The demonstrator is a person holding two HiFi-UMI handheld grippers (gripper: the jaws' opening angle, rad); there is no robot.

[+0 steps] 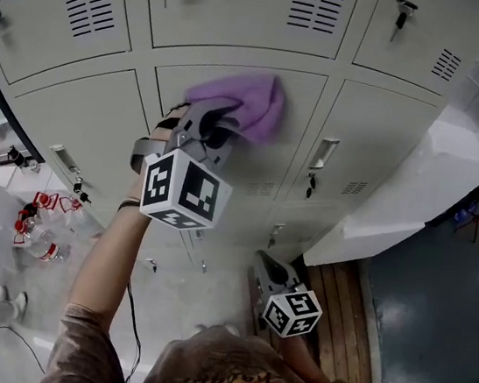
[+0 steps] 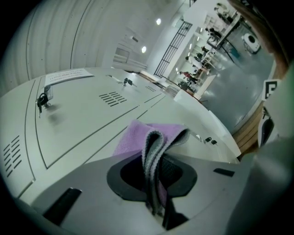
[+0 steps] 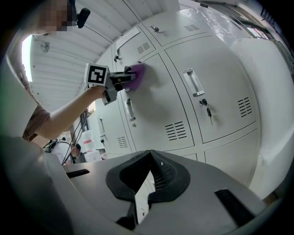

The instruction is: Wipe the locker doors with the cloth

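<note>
Left hand-held gripper (image 1: 220, 129) is clamping a folded purple microfibre cloth (image 1: 250, 104) and pressing it against a pale grey metal locker door (image 1: 299, 115). Right hand-held gripper (image 3: 150, 160) is hanging low, jaws closed on nothing.

Even, soft indoor light, nothing harsh. Faint, diffuse shadows on pale locker doors (image 1: 246, 19) beside the cloth (image 1: 243, 103). Two ceiling lamps (image 2: 158, 21) blown out to white spots in left gripper view. Heavy fisheye bend and black vignetted corners in both gripper views, milder curve in head view. Nearest foreground soft, background reasonably sharp. Colours slightly washed out, low contrast
</note>
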